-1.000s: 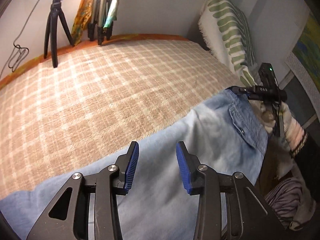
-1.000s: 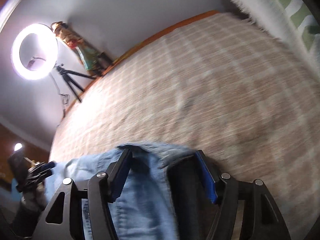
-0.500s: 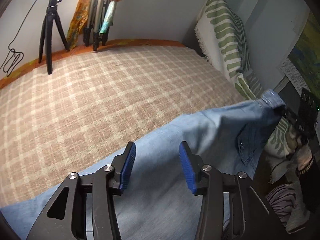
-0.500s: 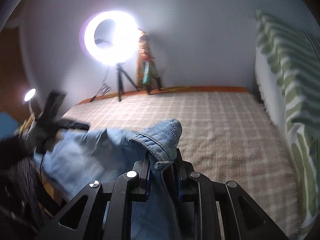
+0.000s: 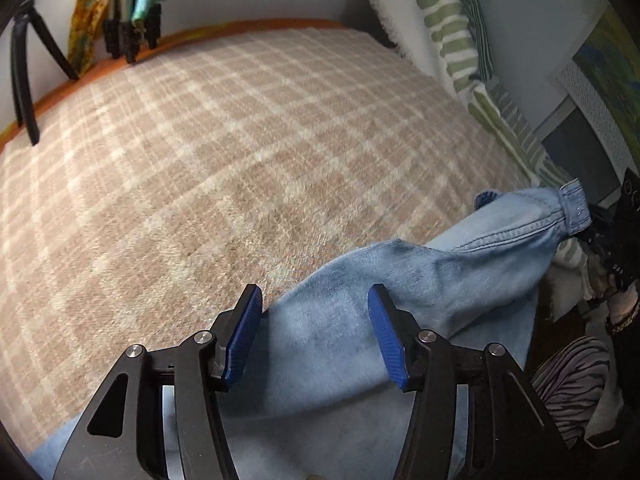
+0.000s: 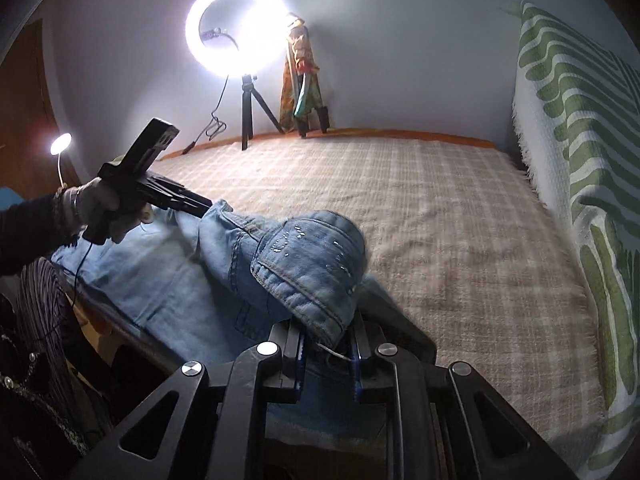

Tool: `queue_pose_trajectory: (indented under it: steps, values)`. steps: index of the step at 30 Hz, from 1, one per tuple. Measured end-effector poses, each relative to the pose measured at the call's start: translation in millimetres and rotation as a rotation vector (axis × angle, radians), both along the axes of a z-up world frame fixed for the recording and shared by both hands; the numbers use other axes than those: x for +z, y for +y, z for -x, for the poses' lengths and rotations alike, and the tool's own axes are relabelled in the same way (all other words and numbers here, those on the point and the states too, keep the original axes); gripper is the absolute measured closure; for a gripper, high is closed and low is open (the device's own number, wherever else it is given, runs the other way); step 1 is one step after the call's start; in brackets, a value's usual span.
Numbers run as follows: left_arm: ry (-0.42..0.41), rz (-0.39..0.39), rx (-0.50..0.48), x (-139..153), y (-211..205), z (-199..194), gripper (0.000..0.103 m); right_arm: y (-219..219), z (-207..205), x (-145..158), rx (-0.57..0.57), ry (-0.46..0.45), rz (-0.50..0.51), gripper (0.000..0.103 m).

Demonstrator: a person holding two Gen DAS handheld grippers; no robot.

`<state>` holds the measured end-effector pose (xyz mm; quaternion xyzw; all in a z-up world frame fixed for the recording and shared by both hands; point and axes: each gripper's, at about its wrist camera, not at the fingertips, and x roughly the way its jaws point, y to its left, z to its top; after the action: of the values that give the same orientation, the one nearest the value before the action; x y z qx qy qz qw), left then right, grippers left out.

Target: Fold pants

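Light blue jeans (image 5: 400, 280) lie along the near edge of the bed. My left gripper (image 5: 315, 294) hovers over a leg of them, jaws opening, blue pads (image 5: 244, 328) wide apart with denim beneath and nothing pinched. In the right wrist view a hand holds that left gripper (image 6: 192, 204) at the jeans' far left edge. My right gripper (image 6: 326, 334) is closing tight on the jeans (image 6: 312, 256), pinching the waistband, which bunches up over the fingers with a studded pocket on top. The right gripper (image 5: 616, 240) shows dimly at the left wrist view's right edge, lifting the waistband.
A beige checked blanket (image 5: 240, 160) covers the bed (image 6: 440, 220). A green-striped white pillow (image 6: 580, 120) stands along the right side. A ring light (image 6: 234, 28) on a tripod (image 6: 248, 120) and cloth-wrapped poles (image 6: 304, 80) stand at the far wall. Striped clothing (image 5: 568, 384) hangs below the near edge.
My right gripper went from wide around the waistband to shut on it and lifted it, rolling upright. My left gripper's jaws spread wider and dropped closer to the denim.
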<state>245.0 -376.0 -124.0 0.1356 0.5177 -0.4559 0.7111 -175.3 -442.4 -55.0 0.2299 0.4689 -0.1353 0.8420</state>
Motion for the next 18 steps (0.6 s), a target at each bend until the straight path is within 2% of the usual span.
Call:
queue_pose_trajectory:
  steps: [1,2,5,7,12,17,18]
  values:
    - [0.001,-0.009,-0.012,-4,-3,2,0.049,2,0,-2,0.004,0.008,0.001,0.089]
    - [-0.009,-0.016,-0.018,-8,-6,4,0.049,3,1,-4,0.008,0.017,-0.001,0.097]
    - [-0.060,0.013,-0.029,-8,-6,12,0.051,5,3,-10,0.004,0.036,-0.002,0.097]
    - [-0.056,0.034,-0.033,-9,-5,14,0.056,5,4,-11,0.000,0.042,-0.005,0.097]
    - [-0.106,0.044,-0.048,-7,-8,20,0.097,1,-2,-11,-0.009,0.052,0.012,0.097]
    - [-0.198,0.095,0.005,11,-2,19,0.100,-12,-17,-12,-0.040,0.096,0.088,0.098]
    - [-0.237,0.101,0.012,17,-1,20,0.100,-16,-22,-11,-0.047,0.107,0.110,0.098]
